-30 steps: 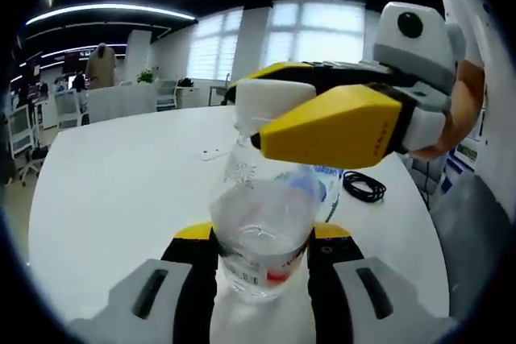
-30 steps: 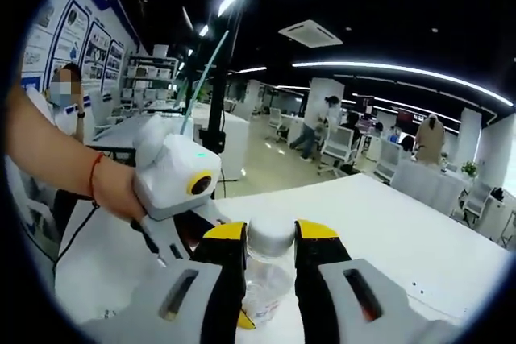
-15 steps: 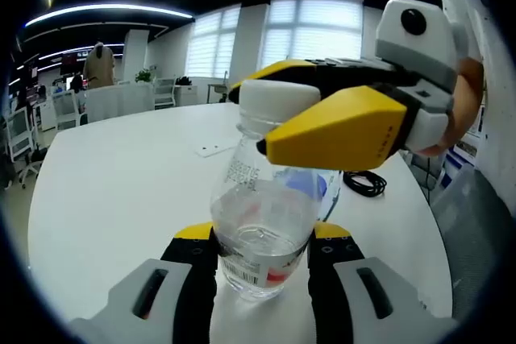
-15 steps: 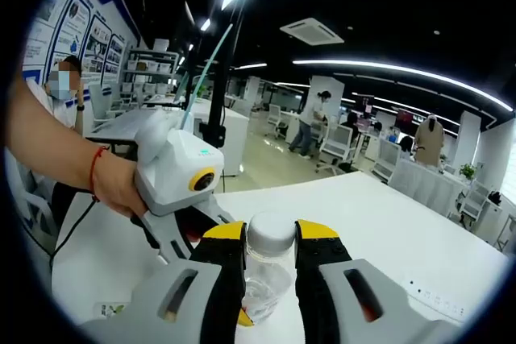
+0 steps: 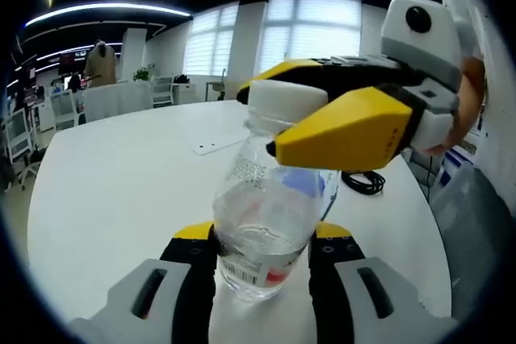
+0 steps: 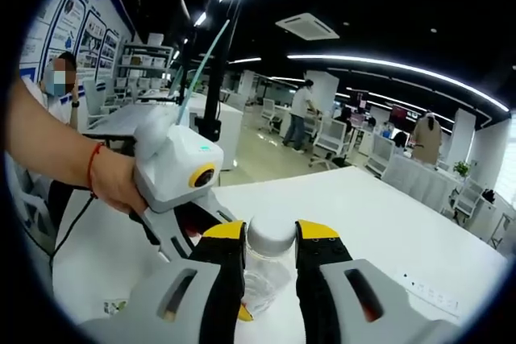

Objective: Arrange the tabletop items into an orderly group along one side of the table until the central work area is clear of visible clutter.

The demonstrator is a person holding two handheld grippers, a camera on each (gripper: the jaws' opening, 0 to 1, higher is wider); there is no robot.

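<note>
Holding: your left claw [image 5: 260,259] clenches the bottle [image 5: 262,223] body; right claw [image 6: 269,249] clamps its cap [image 6: 270,234] | above white desk [image 5: 121,175]

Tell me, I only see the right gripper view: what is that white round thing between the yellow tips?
Observer: It is the cap of a clear bottle with some water in it; the right gripper pinches it.
Operator: What holds the bottle?
Observer: The left gripper, its jaws closed on the bottle's lower body.
Operator: Anything else around?
Observer: A coiled black cable lies beyond the bottle on the white table.
</note>
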